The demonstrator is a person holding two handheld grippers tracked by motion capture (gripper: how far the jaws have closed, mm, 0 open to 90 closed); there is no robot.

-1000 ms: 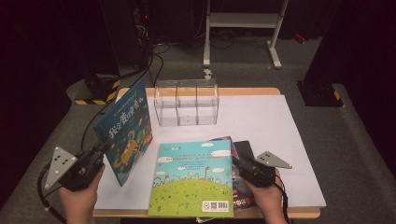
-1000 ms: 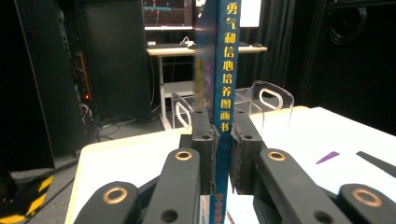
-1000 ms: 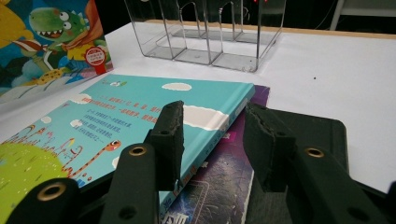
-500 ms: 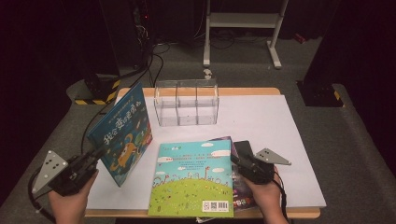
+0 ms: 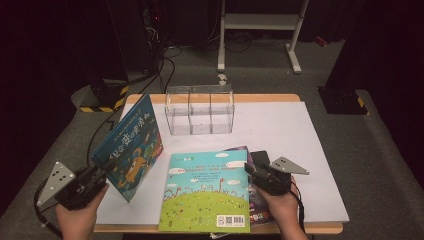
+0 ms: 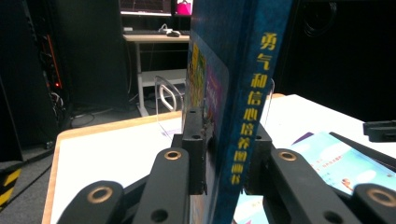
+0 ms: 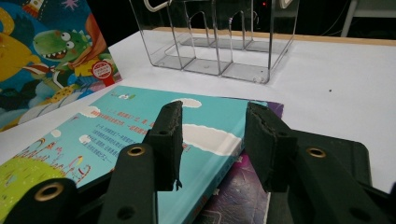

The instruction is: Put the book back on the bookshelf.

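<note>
Since a second ago: left tongs (image 5: 106, 167) drawn back toward the tabletop's near left corner, taking the blue dinosaur book (image 5: 131, 148) along; jaws just been opening a little, spine between them. Pads in the left gripper view seen right against the spine on both sides — gripping the book near its lower corner. Left hand (image 5: 77, 217) low at the tabletop's near-left edge, wrapped under the tool, grey three-cornered plate out to the left, tongs aimed up and to the right. Book upright on its lower edge on the white tabletop (image 5: 280, 125), cover tilted toward the middle. Yellow Chinese characters down the spine (image 6: 245, 107); large white characters on the cover, too small to read from above.

Right tongs (image 5: 248, 170) unmoved, jaws parted — nothing between the pads, hovering over the right edge of the flat turquoise-and-green book (image 5: 207, 192). Right hand (image 5: 277, 202) at the near edge, knuckles up, tongs pointing left and slightly away. That book on top of a purple book (image 7: 238, 196) and a dark one; QR code and barcode near its bottom right corner. Farther back, clear acrylic divider rack (image 5: 200, 109) with three compartments.
</note>
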